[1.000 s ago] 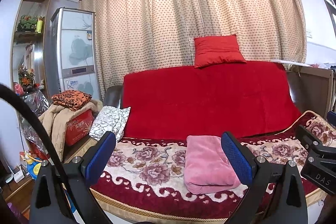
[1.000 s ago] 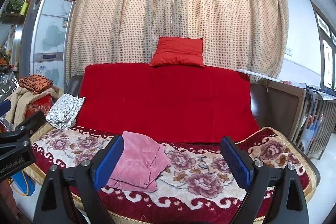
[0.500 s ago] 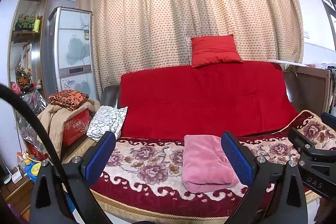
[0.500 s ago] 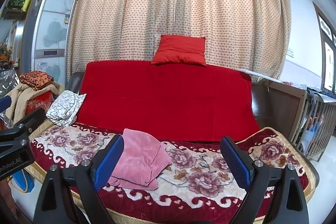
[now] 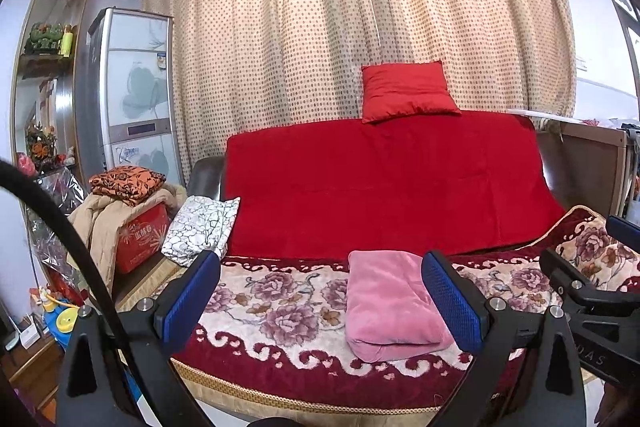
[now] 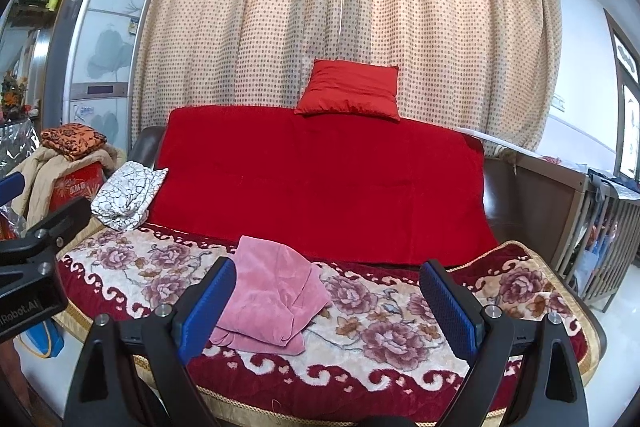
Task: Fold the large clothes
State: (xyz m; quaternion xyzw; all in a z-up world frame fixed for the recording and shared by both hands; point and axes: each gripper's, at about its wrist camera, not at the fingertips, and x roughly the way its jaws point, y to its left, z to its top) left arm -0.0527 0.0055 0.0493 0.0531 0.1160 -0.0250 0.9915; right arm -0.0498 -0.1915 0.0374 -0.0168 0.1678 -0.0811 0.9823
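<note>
Folded pink velvety garment lying as a plump rectangle on the floral plush sofa cover, toward the front edge, below the red backrest throw. Left tongs spread wide and empty, hanging off the sofa front, clear of the cloth. Right tongs likewise released, gripping nothing, near the bundle's right side. Judged: folding apparently finished or paused, 2 tools backed off. Next move likely a check of loose edges, or reaching for another piece such as the white crackle-print cloth at the armrest.
</note>
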